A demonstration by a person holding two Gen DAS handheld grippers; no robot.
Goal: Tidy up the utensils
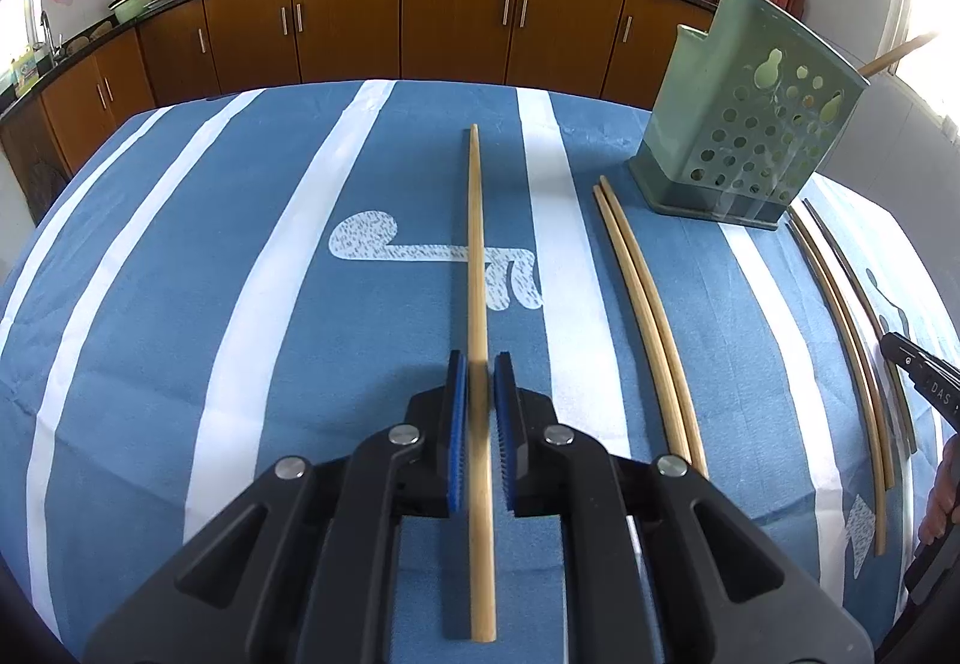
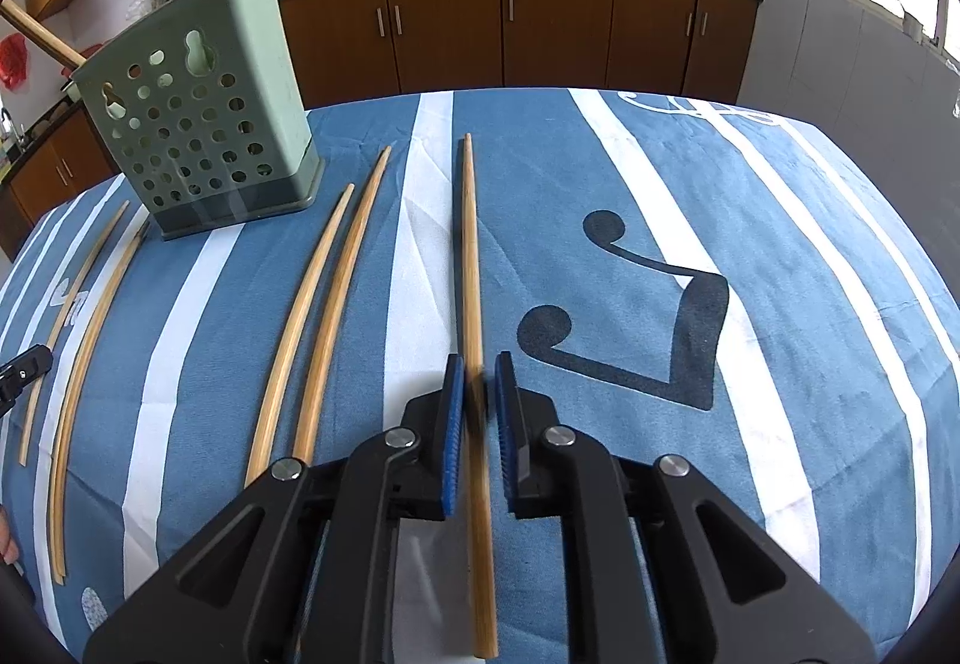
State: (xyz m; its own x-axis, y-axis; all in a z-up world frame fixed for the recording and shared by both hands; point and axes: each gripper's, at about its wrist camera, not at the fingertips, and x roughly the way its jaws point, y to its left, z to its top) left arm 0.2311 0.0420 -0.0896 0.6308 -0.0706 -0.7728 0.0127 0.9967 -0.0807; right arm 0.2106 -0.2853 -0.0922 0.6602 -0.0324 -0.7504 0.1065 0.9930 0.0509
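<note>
1. left gripper [image 1: 478, 364]: one chopstick [image 1: 477, 268] lies flat on the blue striped cloth [image 1: 180, 274], long axis straight ahead, thin tip pointing away.
2. it runs between the blue pads [image 1: 457, 424]; jaws narrow, a small gap each side, nothing clamped.
3. right gripper [image 2: 478, 364]: another chopstick [image 2: 470, 256] lies likewise, tip away, between slightly parted pads.
4. green holder [image 2: 198, 123] stands upright at the cloth's far side, loose chopstick pairs [image 2: 318, 304] lying near it.

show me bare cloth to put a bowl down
Free: tablecloth left of the leftmost chopstick, and right of the rightmost chopstick. Crowded: chopstick pairs in front of the green holder.
</note>
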